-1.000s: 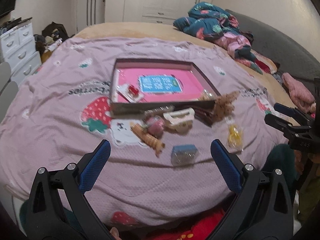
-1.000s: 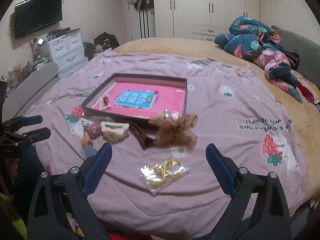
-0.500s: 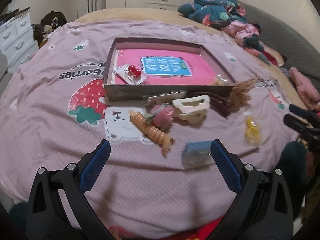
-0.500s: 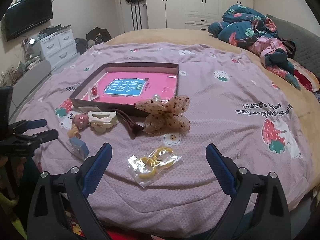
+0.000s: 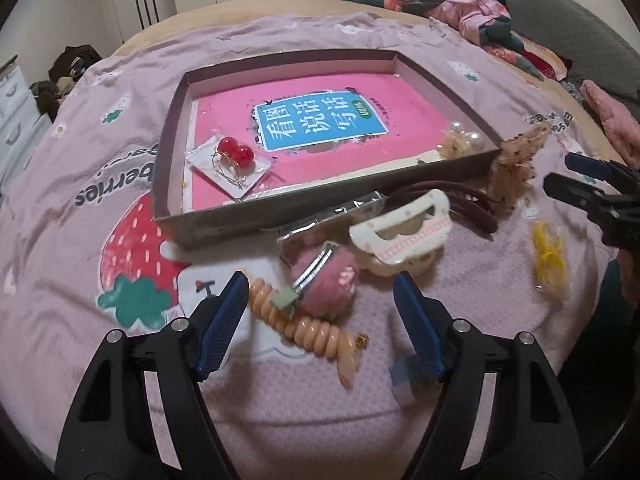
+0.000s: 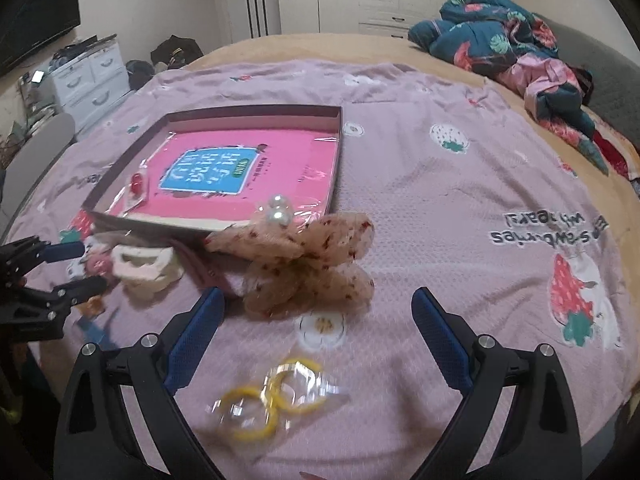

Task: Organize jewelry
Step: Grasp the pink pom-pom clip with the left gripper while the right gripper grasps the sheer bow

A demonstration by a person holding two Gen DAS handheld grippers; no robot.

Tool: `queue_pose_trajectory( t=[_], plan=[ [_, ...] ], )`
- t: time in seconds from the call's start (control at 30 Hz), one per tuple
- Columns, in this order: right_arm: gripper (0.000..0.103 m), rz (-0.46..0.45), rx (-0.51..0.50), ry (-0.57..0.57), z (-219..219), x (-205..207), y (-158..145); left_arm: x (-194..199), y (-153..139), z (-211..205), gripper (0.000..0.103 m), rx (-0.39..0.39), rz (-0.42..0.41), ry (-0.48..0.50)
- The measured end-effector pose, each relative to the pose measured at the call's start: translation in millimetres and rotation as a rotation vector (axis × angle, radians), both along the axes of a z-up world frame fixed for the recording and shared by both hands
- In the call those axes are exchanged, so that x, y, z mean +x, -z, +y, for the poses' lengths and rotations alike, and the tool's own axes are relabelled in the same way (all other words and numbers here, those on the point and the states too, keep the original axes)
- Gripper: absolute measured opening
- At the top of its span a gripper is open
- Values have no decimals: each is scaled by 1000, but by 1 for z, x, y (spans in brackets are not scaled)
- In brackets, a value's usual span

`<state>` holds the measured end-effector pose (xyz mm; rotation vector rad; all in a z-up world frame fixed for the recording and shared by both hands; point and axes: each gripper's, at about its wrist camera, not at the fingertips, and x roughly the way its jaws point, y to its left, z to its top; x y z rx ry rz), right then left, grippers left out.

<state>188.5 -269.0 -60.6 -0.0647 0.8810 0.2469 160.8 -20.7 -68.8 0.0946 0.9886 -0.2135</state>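
Note:
A shallow box [image 5: 172, 152] with a pink sheet inside lies on the bed; it also shows in the right wrist view [image 6: 338, 152]. In it lie a red bead piece [image 5: 234, 156] and a pearl piece [image 5: 464, 140]. My left gripper [image 5: 320, 316] is open and empty, low over a peach spiral hair tie [image 5: 308, 328] and a pink fuzzy clip [image 5: 328, 284]. A white claw clip [image 5: 404, 232] lies just beyond. My right gripper [image 6: 316, 332] is open and empty, between a beige dotted bow [image 6: 304, 256] and a bag of yellow rings [image 6: 272, 400].
A small blue box [image 5: 404, 380] lies by the left gripper's right finger. A dark red hair clip [image 5: 468, 200] rests against the box front. The purple strawberry bedspread [image 6: 460, 208] covers the bed. Crumpled clothes [image 6: 512, 48] lie at the far right; white drawers [image 6: 92, 76] stand at left.
Both grippers have moved forward and lower toward the items. The left one now hangs over the spiral tie and fuzzy clip; the right one has come up to the bow.

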Motion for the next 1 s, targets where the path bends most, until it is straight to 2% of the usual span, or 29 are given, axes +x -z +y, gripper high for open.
queue_pose_trajectory(
  t=[0.13, 0.2, 0.27, 0.33, 0.4, 0.43, 0.47, 0.57, 0.67, 1.0],
  plan=[
    [94, 39, 39, 33, -1, 20, 13, 5, 4, 0, 53, 26, -5, 5],
    [94, 58, 49, 42, 1, 27, 18, 7, 5, 2, 47, 20, -6, -2],
    [94, 63, 53, 37, 6, 31, 21, 8, 4, 4, 37, 14, -9, -7],
    [93, 58, 41, 31, 11, 33, 22, 9, 4, 8, 34, -10, -6, -14],
    [84, 56, 33, 23, 14, 36, 25, 9, 2, 14, 28, -44, -5, -26],
    [72, 62, 36, 20, 14, 36, 26, 9, 1, 17, 22, -72, -1, -28],
    [61, 72, 43, 17, 14, 38, 28, 8, 1, 19, 22, -87, 1, -34],
    [39, 75, 47, 22, 10, 36, 32, 5, -1, 27, 22, -125, 1, -48],
    [29, 65, 59, 30, 3, 31, 30, 0, -5, 33, 21, -155, -3, -61],
    [25, 6, 103, 88, -28, 6, 13, -14, -18, 57, 21, -231, -36, -125]
  ],
)
